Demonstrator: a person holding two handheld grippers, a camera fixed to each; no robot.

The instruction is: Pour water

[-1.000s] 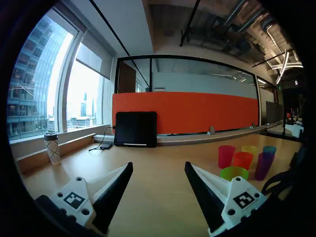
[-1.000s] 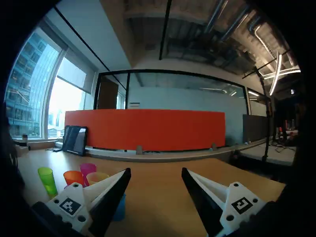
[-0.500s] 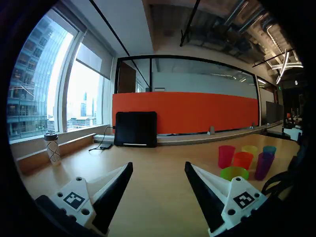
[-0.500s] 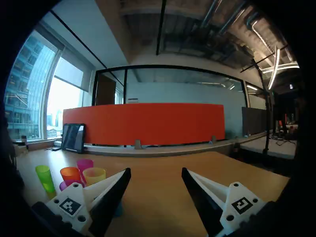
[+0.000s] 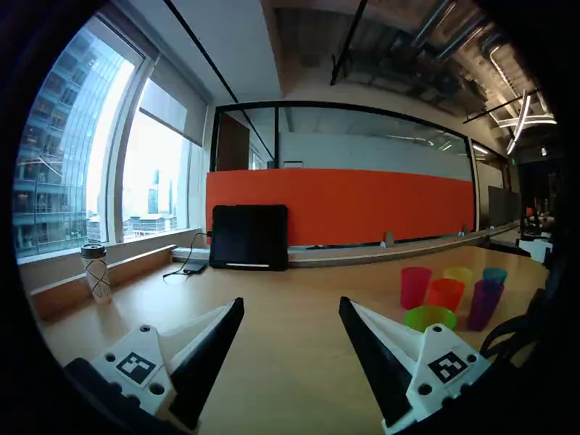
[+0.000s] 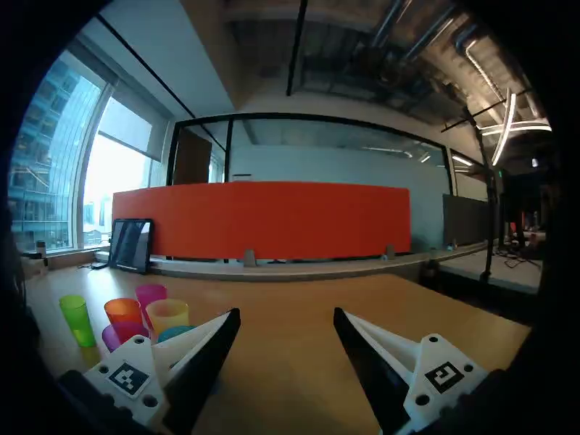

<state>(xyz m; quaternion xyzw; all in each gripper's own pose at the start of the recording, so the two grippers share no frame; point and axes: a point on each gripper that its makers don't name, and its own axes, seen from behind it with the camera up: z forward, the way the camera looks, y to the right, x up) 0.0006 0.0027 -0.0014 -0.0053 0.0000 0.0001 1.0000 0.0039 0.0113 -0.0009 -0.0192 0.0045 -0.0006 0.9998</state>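
Now: both grippers open, cups untouched

Nearest, my left gripper [image 5: 291, 301] has its black wedge fingers spread wide, holding nothing above the smooth wooden desk [image 5: 290, 380]. My right gripper [image 6: 286, 312] is likewise agape and empty. The translucent plastic cups [image 5: 444, 292] cluster upright beyond the left gripper's right finger; in the right gripper view they [image 6: 123, 312] stand behind its left finger. Farther back, a flat black tablet [image 5: 249, 237] stands before a matte orange partition [image 5: 348, 204].

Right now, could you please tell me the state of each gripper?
Left gripper: open, holding nothing.
Right gripper: open, holding nothing.
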